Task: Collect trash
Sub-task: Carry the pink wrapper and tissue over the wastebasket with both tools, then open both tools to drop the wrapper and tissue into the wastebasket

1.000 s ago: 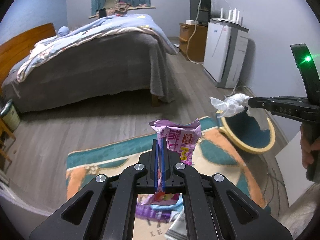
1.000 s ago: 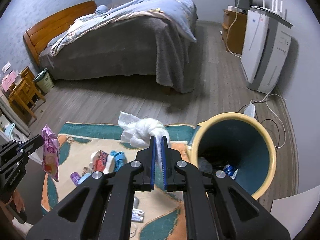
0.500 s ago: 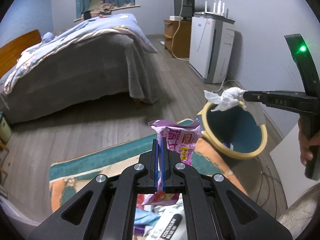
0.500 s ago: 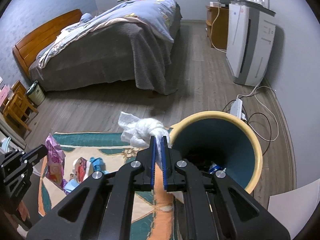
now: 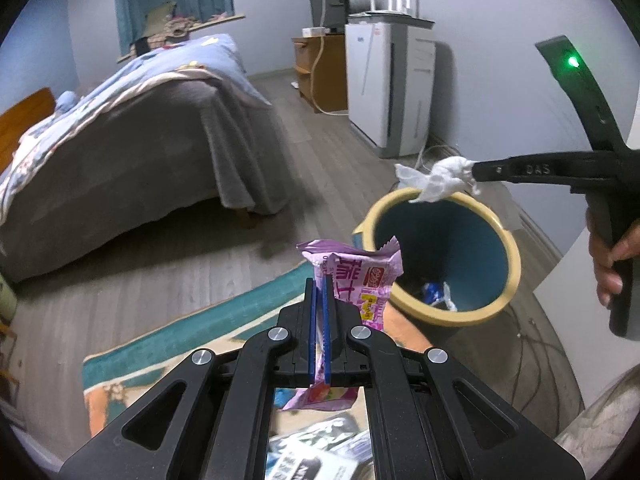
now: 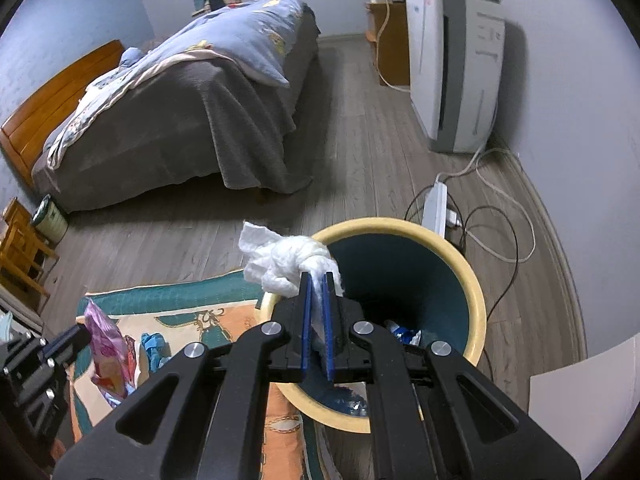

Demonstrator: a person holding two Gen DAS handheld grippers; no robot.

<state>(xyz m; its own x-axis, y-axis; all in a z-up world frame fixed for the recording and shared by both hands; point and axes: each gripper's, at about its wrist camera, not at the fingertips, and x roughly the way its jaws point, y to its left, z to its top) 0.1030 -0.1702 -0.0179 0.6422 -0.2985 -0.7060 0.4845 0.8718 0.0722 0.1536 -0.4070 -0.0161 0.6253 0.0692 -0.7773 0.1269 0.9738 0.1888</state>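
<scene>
The left gripper [image 5: 320, 280] has its fingers closed on a pink snack wrapper [image 5: 360, 276], which stands up between the blue pads and leans toward the yellow-rimmed bin [image 5: 508, 240], just short of its near rim. The right gripper [image 6: 318, 276] clamps a crumpled white tissue [image 6: 280, 260] at its fingertips; the wad bulges beyond and to the left of the pads, hanging over the bin's far-left rim. Some scraps lie at the bin's bottom. The bin stands at the edge of a patterned rug [image 6: 192, 320].
</scene>
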